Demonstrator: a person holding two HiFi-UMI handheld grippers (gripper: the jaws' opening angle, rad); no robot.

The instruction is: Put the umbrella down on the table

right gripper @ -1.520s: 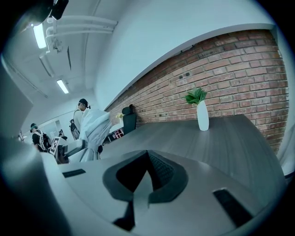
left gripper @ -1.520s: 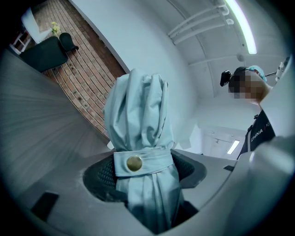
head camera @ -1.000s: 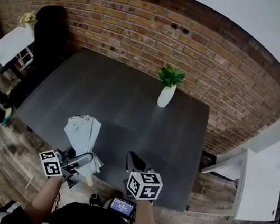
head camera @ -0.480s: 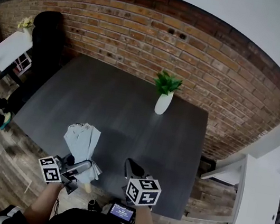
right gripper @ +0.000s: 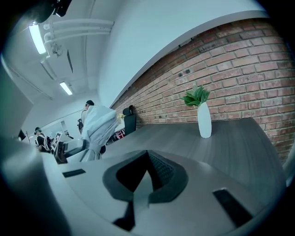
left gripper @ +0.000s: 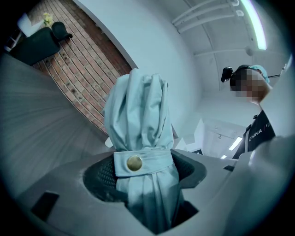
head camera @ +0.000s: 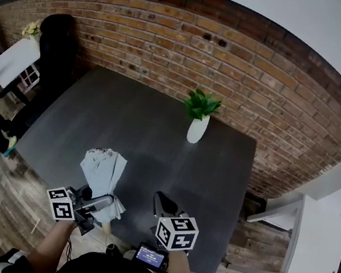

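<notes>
At 7 o'clock of the table (head camera: 157, 137), by its near edge, the left gripper (head camera: 98, 203) clamps the folded umbrella (head camera: 102, 166) at its strapped waist. The canopy leans over the tabletop, seemingly for laying flat. At 5 o'clock, the right gripper (head camera: 162, 202) hangs closed and empty, out of the way.

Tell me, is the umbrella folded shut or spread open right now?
Folded shut: the umbrella has its canopy bunched, cinched by a strap fastened with a brass snap, held in the left tongs.
</notes>
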